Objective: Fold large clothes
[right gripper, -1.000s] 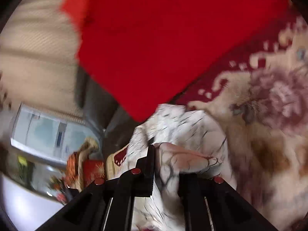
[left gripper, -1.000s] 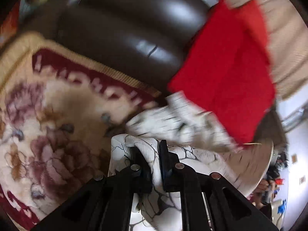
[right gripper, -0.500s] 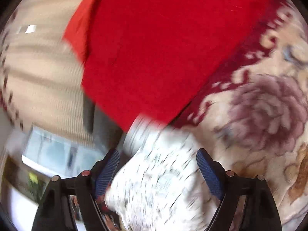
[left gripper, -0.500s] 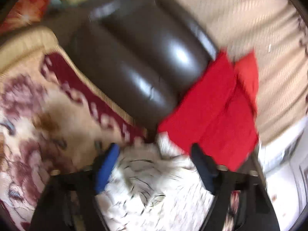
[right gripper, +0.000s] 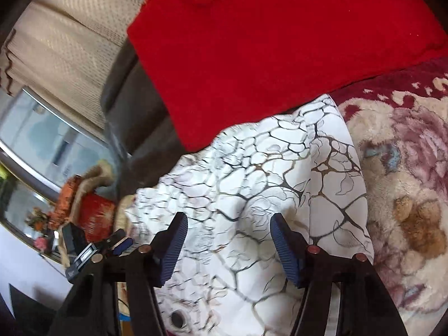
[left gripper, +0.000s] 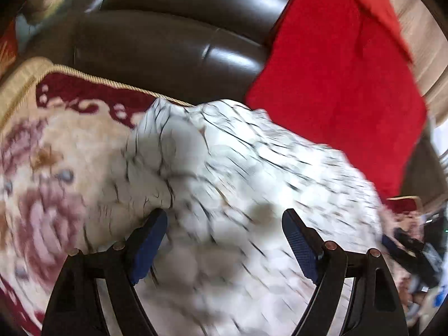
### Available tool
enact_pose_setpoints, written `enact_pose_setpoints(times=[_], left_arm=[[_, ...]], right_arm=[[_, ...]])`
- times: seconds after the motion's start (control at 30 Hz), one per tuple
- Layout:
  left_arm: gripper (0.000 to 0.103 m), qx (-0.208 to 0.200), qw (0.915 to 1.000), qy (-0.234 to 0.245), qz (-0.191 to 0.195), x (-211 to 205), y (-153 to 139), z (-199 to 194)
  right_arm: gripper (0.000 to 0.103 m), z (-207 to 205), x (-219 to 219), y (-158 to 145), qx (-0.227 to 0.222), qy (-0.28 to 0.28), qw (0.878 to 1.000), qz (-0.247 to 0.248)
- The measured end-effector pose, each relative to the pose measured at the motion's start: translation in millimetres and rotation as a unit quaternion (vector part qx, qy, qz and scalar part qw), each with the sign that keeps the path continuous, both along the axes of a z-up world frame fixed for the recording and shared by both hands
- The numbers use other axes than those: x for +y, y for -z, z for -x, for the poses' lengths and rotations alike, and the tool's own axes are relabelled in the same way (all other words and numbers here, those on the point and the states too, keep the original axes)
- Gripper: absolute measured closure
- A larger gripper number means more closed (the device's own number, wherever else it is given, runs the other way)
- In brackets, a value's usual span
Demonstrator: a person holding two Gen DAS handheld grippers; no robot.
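On the floral blanket [right gripper: 406, 184] | white veined garment [right gripper: 252, 184] under both | left gripper [left gripper: 224, 224] jaws wide, empty | right gripper [right gripper: 228, 225] jaws apart, just narrowing, gripping nothing

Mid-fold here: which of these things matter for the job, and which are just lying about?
Job:
- white crackle-print garment
- left tool, open
- right tool, open, jaws just closing partway

Lying about:
- red cloth
- floral blanket
- brown leather sofa

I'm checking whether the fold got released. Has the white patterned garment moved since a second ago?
Yes. The white patterned garment has left both grippers' pinch and now lies spread on the floral blanket, its top edge against the red cloth. Both grippers have just been opening.
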State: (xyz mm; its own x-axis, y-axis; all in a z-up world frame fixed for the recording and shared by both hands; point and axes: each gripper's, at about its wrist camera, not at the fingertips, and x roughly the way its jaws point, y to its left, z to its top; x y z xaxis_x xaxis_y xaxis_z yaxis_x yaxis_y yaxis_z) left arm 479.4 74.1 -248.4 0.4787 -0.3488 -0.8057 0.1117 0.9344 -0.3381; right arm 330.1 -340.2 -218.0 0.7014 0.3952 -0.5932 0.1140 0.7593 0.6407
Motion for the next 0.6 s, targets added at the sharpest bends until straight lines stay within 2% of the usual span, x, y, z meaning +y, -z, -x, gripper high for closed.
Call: enact_pose_setpoints(times=[0.07,0.1,0.17,0.23,0.33,0.43,0.5,0.53,0.6], left_arm=[[0.019,0.005,0.9989,-0.022,-0.040,4.0,12.0,-23.2],[0.018,0.011,0.9984,-0.033,-0.045,9.5,17.4,-33.6],[0.016,0.033,0.9966,-0.063,-0.040,25.8,27.7,-51.9],[0.016,0.037,0.9952,-0.084,-0.035,37.5,30.0,-61.5],[0.016,0.007,0.9936,-0.107,-0.036,45.1,12.8,-60.0],[0.016,-0.054,0.9920,-0.114,0.004,51.8,-16.9,-37.9],[0.016,-0.056,0.9932,-0.100,0.020,46.1,-23.2,-31.8],[0.016,-0.046,0.9951,-0.086,0.018,41.4,-22.2,-28.8],[0.016,-0.028,0.9972,-0.064,-0.027,26.1,-11.8,-24.4]], right_arm=[[0.039,-11.1,-3.8,14.5,0.021,0.012,1.000,0.007],[0.040,-14.6,-6.4,21.2,0.028,0.015,0.999,0.006],[0.042,-19.5,-11.3,29.8,0.040,0.022,0.999,0.016],[0.045,-21.4,-14.0,30.7,0.047,0.031,0.998,0.014],[0.043,-24.7,-9.5,13.3,0.023,0.033,0.999,0.026],[0.043,-38.3,-0.6,-0.7,0.008,0.028,0.999,0.042],[0.043,-52.1,4.9,-4.6,0.007,0.030,0.999,0.044],[0.043,-61.9,6.9,-3.3,0.014,0.035,0.998,0.049],[0.043,-73.1,4.8,-0.9,0.033,0.047,0.997,0.057]])
